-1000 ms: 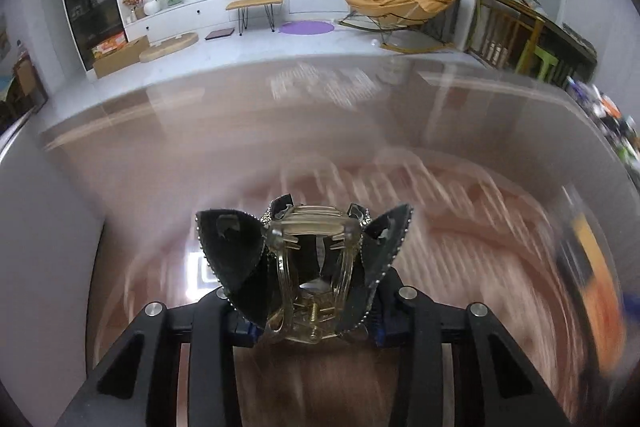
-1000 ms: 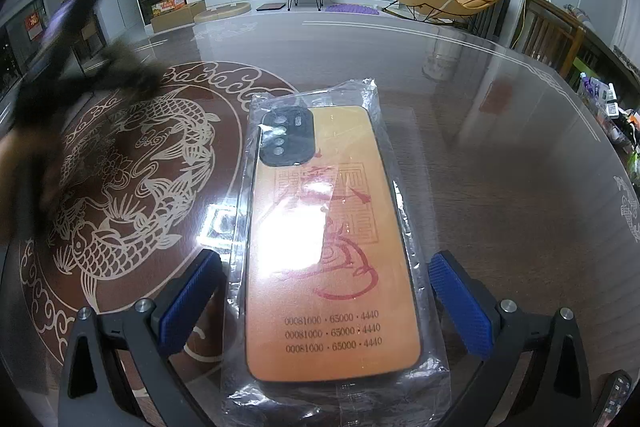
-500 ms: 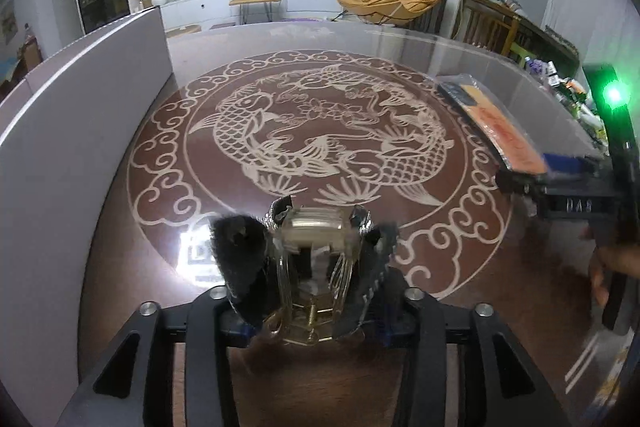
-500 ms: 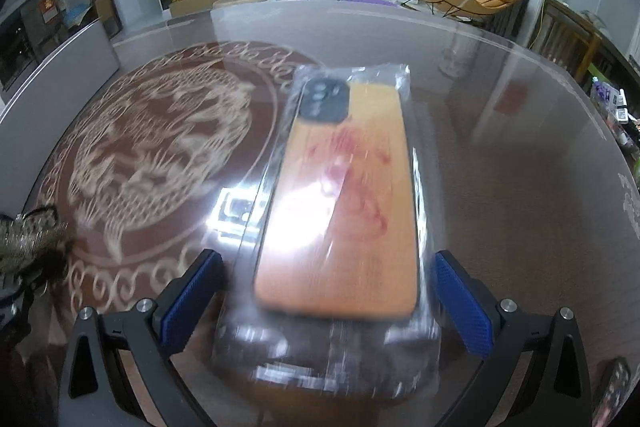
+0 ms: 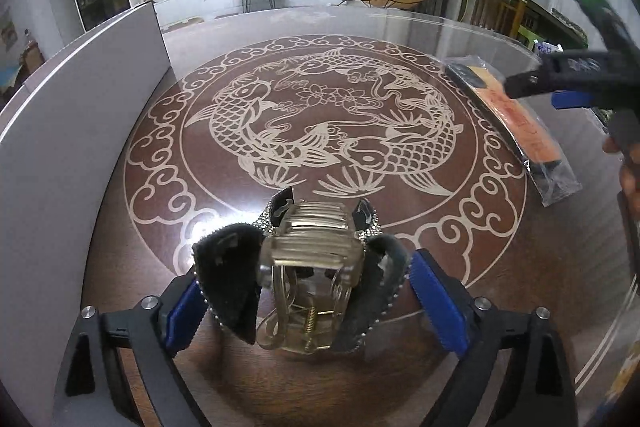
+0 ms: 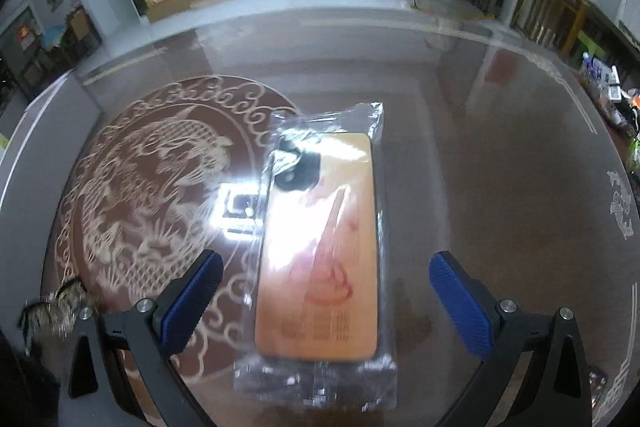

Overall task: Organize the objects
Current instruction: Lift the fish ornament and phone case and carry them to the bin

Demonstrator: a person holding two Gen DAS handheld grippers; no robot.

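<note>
A clear amber plastic hair claw clip with black, rhinestone-edged bow wings [image 5: 308,275] sits on the dark brown glass-topped table with a pale carved fish medallion [image 5: 328,131], at the medallion's near rim. Only the left wrist view shows it sharply: ribbed top, brass spring low in the frame, wings spread to each side. The left gripper [image 5: 312,303] has its blue pads wide apart either side of the clip; the left pad looks to touch a wing, the right one stands just off it.

The right wrist view shows what the other sees only edge-on: an orange phone case with a black camera block and red printed design, sealed in a clear plastic bag [image 6: 320,251], lying flat at the medallion's right rim. The right gripper [image 6: 326,303] hangs over it with jaws spread wider than the bag, touching nothing. There the clip is a blurred glitter at the lower left. A grey upright panel [image 5: 72,131] stands left of the medallion.
</note>
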